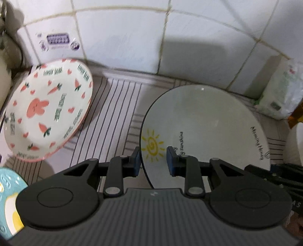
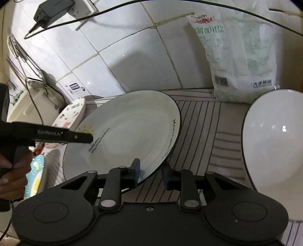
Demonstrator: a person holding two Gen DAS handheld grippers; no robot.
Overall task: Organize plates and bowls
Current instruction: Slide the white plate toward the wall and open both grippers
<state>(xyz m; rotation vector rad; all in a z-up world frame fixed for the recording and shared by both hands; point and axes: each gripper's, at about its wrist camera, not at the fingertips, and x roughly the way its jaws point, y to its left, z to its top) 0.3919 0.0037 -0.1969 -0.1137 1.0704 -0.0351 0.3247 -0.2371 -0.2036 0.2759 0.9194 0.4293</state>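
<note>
Dim indoor light; soft shadows on wall tiles [image 1: 123, 37]; motion blur; bowed fisheye edges

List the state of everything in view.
sun plate: empty, tilted, rim between both grippers' jaws
left gripper: straddles the rim, grip unclear
right gripper: open around the rim
carrot plate: empty, tilted
white bowl: empty
salt bag: upright
charger: plugged in

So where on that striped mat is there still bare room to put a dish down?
One free patch of mat lies between the carrot plate and the sun plate, running back to the tiled wall. Another lies between the sun plate and the white bowl, in front of the salt bag. The left end is crowded.
</note>
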